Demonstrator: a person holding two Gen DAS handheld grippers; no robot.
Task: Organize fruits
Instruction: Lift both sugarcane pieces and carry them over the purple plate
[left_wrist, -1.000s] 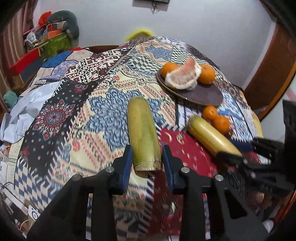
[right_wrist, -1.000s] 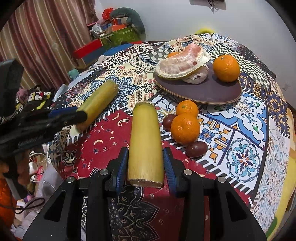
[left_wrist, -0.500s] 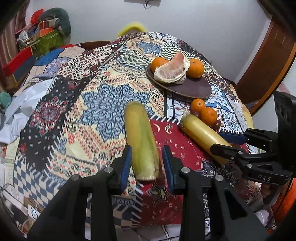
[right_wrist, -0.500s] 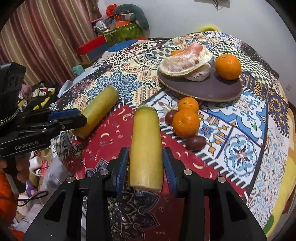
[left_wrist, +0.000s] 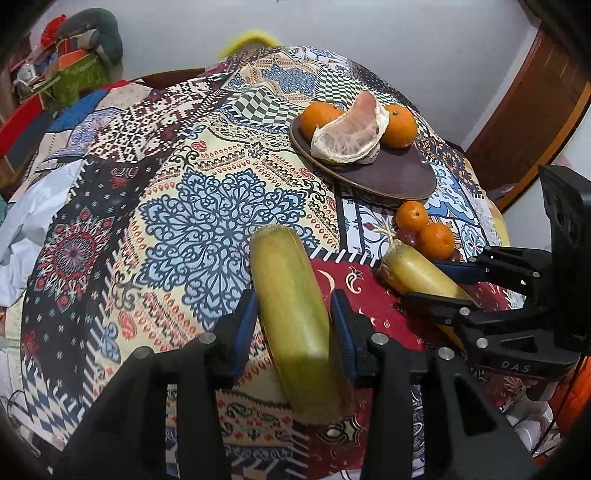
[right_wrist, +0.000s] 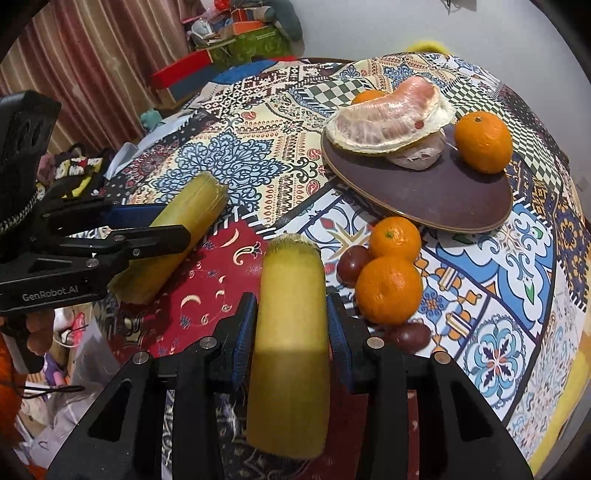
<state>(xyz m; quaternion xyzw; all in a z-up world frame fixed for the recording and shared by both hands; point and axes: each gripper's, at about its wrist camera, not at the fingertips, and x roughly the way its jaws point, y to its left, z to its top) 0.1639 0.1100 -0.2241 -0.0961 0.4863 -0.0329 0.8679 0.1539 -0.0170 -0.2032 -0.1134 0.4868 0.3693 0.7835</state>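
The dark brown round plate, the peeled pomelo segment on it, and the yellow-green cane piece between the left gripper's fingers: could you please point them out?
Dark brown round plate (left_wrist: 399, 177): left wrist view, bare surface.
Peeled pomelo segment (left_wrist: 351, 134): left wrist view, pale flesh.
Yellow-green cane piece (left_wrist: 291, 302): left wrist view, mid-length.

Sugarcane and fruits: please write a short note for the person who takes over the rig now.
Left tool: jaws opening, cane between them.
Right tool: shut on second cane.
Done: plate holds pomelo and two oranges.
Left: two loose oranges and two dark fruits beside the plate; both canes not yet placed.
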